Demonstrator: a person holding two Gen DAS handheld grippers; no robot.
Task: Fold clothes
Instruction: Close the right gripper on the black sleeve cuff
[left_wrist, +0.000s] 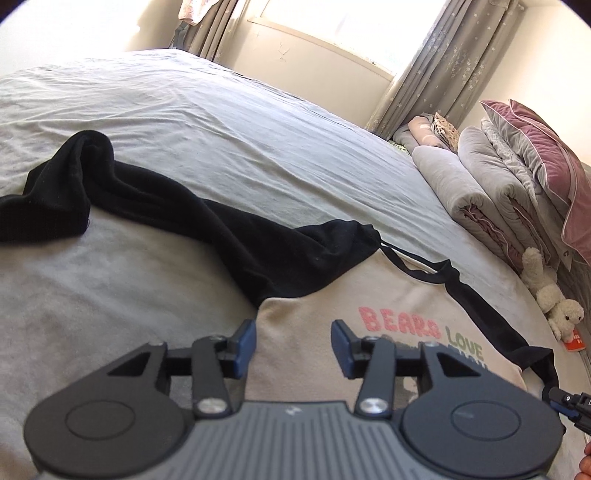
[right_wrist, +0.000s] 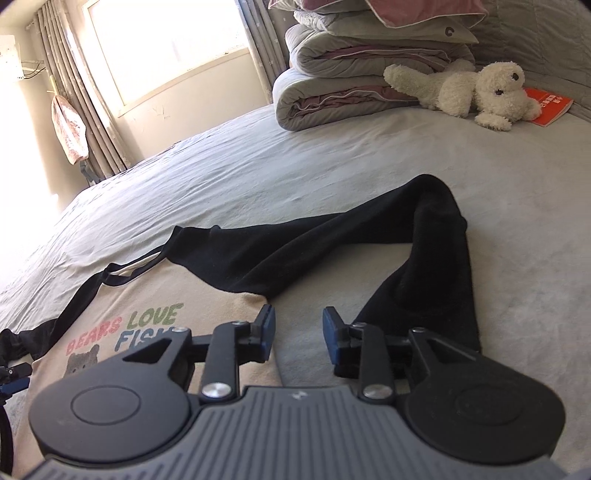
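A beige sweatshirt (left_wrist: 306, 332) with black sleeves and coloured lettering lies flat on the bed. Its one black sleeve (left_wrist: 155, 206) trails away to the left in the left wrist view; the other black sleeve (right_wrist: 417, 251) bends in an arch in the right wrist view. My left gripper (left_wrist: 293, 345) hovers open over the beige body near that sleeve's seam, nothing between its blue pads. My right gripper (right_wrist: 299, 332) stands open above the shirt's edge (right_wrist: 236, 295) and the bedsheet, empty too. The right gripper's tip (left_wrist: 565, 400) shows at the left view's right edge.
The grey bedsheet (left_wrist: 221, 122) spreads wide beyond the shirt. Folded quilts and pillows (right_wrist: 351, 62) are stacked at the bed's head, with a white plush toy (right_wrist: 469, 88) and an orange book (right_wrist: 550, 105) beside them. A window and curtains (left_wrist: 443, 62) stand behind.
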